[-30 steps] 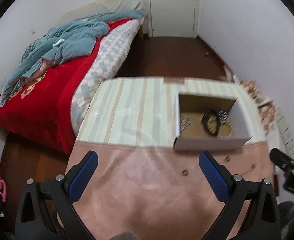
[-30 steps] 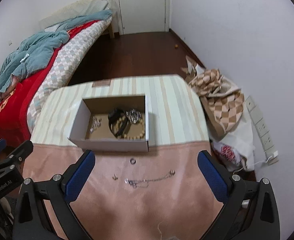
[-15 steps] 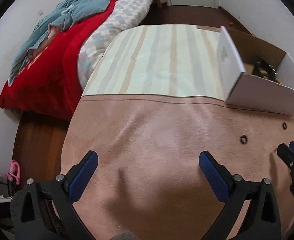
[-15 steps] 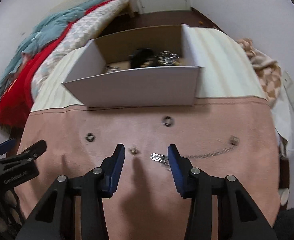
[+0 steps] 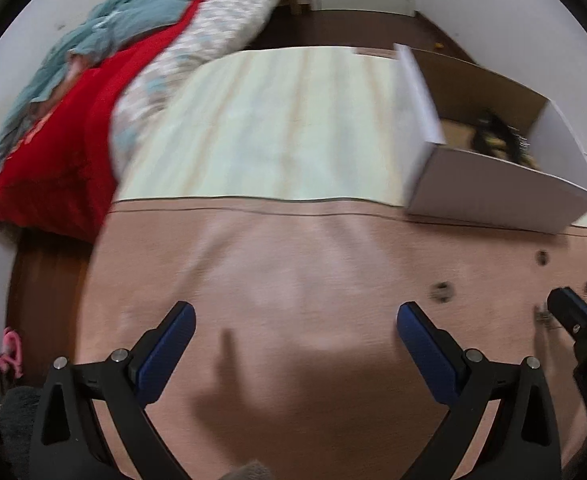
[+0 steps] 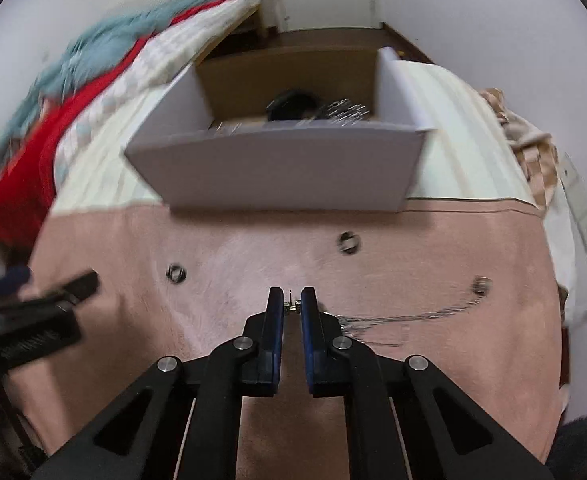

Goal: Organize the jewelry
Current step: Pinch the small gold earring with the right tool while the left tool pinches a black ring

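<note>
Jewelry lies partly in the box, partly loose on the table. Box (image 6: 277, 172): white card, open top, on the striped cloth (image 5: 277, 120) at the far side of the table, its near wall at the seam with the pink cloth (image 6: 253, 264). Inside: a dark bracelet (image 6: 293, 102) and a silvery tangle (image 6: 345, 110); the rest is hidden by the near wall.

Chain necklace (image 6: 413, 314): stretched on the pink cloth right of the right gripper, its bead end (image 6: 480, 285) farthest right. Blurred.

Two rings on the pink cloth: one (image 6: 349, 242) near the box front, one (image 6: 175, 273) further left, well apart.

Right gripper (image 6: 292, 304): jaws nearly pressed together, pinching a small gold earring (image 6: 292, 307) at the tips, down at the cloth beside the necklace's left end.

Left gripper (image 5: 295, 320): jaws spread wide over bare pink cloth, nothing between them.

Bed (image 5: 73, 120) with red cover beyond the table's left side.
</note>
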`<state>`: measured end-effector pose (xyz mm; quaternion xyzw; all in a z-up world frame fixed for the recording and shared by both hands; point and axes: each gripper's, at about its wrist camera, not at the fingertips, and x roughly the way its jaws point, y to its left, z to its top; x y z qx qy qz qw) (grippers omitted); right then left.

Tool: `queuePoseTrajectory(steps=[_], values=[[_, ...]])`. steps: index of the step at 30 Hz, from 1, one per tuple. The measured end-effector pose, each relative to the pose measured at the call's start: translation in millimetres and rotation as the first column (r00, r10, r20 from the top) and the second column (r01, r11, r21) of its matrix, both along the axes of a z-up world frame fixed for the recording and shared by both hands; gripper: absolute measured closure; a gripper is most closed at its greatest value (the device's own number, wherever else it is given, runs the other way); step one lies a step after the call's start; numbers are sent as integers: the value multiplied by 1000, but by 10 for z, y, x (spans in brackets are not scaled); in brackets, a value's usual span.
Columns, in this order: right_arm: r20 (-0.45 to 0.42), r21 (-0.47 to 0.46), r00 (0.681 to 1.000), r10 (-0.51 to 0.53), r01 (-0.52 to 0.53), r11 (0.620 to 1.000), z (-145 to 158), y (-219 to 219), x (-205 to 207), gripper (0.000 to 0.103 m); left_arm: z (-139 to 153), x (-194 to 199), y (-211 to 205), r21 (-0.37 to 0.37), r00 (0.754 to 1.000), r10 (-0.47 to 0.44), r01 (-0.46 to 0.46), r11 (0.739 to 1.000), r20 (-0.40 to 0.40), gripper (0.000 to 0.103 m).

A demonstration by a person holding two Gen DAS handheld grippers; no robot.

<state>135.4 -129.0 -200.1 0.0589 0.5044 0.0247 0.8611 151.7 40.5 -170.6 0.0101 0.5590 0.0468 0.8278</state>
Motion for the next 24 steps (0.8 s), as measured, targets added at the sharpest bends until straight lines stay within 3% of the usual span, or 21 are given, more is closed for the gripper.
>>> queuePoseTrajectory(steps=[3, 8, 10, 13, 15, 16, 24], values=[[14, 8, 999, -44, 44, 999, 107, -167, -13, 94, -58, 61, -230, -50, 999, -42, 41, 998, -26, 0], [10, -18, 996, -93, 93, 995, 130, -410, -28, 94, -144, 111, -516, -29, 996, -86, 85, 996, -25, 1], [-2, -14, 993, -117, 116, 993, 113, -481, -25, 94, -107, 93, -569, -25, 995, -103, 103, 994, 9, 8], [-7, -14, 991, -137, 137, 991, 99, -582, -12, 94, -37, 66, -649, -29, 988, -141, 143, 989, 55, 44], [-6, -13, 990, -141, 141, 990, 110, -631, -23, 94, 1, 43, -710, -21, 984, -166, 167, 986, 67, 85], [-4, -13, 990, -140, 140, 990, 117, -638, -23, 94, -4, 39, -740, -19, 982, -175, 176, 984, 66, 93], [26, -11, 991, -130, 130, 991, 242, -566, -20, 94, -15, -7, -746, -28, 982, -173, 176, 984, 80, 94]])
